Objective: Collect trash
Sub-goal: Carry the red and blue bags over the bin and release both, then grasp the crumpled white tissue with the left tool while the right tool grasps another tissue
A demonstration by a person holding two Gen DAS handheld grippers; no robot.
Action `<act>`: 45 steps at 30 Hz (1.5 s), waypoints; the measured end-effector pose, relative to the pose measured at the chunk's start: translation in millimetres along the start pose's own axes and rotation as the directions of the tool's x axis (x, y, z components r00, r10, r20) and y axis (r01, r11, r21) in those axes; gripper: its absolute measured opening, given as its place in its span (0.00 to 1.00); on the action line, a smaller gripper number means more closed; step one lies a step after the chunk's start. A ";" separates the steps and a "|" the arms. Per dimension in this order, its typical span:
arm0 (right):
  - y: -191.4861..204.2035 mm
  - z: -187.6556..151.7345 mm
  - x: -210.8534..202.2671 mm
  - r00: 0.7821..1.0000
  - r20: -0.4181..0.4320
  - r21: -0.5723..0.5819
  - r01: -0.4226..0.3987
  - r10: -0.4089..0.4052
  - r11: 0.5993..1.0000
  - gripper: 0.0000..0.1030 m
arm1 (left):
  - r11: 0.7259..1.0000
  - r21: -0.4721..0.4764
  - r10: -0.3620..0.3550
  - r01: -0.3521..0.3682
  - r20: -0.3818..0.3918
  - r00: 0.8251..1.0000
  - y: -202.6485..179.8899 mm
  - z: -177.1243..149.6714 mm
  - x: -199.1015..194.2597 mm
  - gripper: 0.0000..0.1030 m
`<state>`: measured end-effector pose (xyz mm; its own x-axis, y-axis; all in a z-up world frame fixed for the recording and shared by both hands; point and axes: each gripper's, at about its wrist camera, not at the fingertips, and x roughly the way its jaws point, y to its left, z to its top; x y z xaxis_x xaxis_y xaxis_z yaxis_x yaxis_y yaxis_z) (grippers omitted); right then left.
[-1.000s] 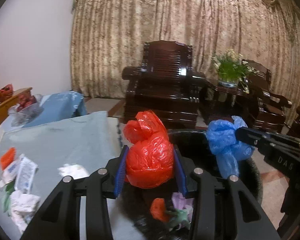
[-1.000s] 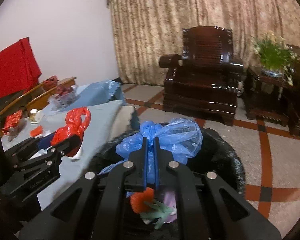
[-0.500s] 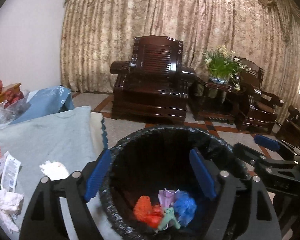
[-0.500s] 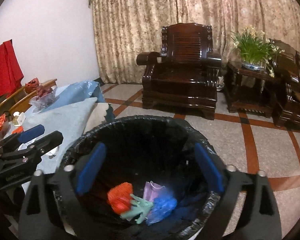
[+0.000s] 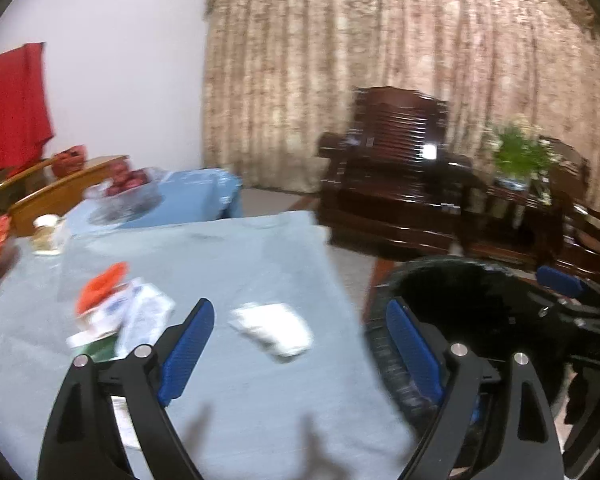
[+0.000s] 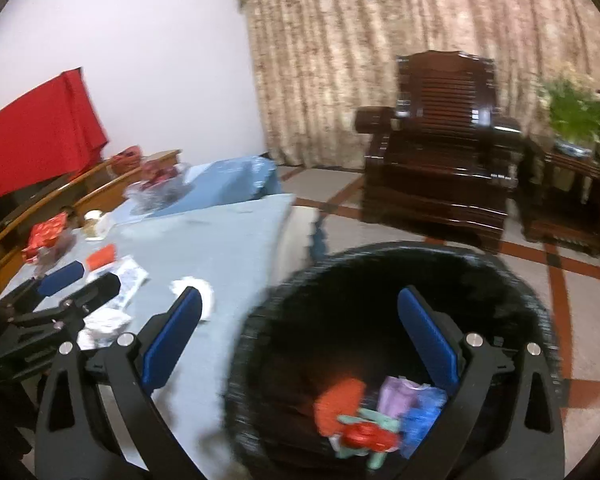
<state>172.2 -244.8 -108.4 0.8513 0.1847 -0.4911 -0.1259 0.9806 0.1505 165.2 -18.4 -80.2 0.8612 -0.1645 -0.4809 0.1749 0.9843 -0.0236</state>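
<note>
Trash lies on both sides of the table (image 5: 236,264) edge. The left gripper (image 5: 300,344) has its fingers (image 5: 188,340) spread wide with nothing between them; a crumpled white tissue (image 5: 274,330) rests on the blue-grey cloth just ahead of the gap, nearer the left finger. Further left of that finger sits a loose heap of wrappers (image 5: 128,320) with an orange scrap (image 5: 100,288) on top, though motion blur makes it hard to say exactly what each piece is. The black-lined bin (image 5: 480,304) stands beyond the right finger, off the table's edge. The right gripper (image 6: 300,332) is also wide open and empty, hovering over the bin's rim (image 6: 400,256); its right finger hangs above the bin's inside, its left finger above the table. Down in the bin, between the fingers and nearer the right one, lie the red bag (image 6: 340,400), the blue bag (image 6: 424,412) and some pale purple and green scraps.
</note>
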 end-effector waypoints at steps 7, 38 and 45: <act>53.0 8.1 24.2 0.994 -0.017 -0.044 -0.110 0.110 0.993 0.93 | 0.992 -0.023 0.127 -0.128 -0.034 0.991 56.0 -25.9 -6.5 0.84; 136.8 -11.3 165.8 0.967 -0.204 -0.094 -0.172 0.150 0.981 0.92 | 0.971 -0.122 0.170 -0.206 -0.258 0.951 121.2 -78.9 42.9 0.17; 134.3 -18.9 189.5 0.950 -0.286 -0.082 -0.154 0.125 0.985 0.73 | 0.970 -0.121 0.170 -0.209 -0.272 0.947 120.3 -78.2 47.5 0.18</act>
<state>307.0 -76.9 -197.4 0.6473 0.3171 -0.6931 -0.2971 0.9424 0.1537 189.8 97.2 -174.3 0.7154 0.0289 -0.6981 -0.0680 0.9973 -0.0285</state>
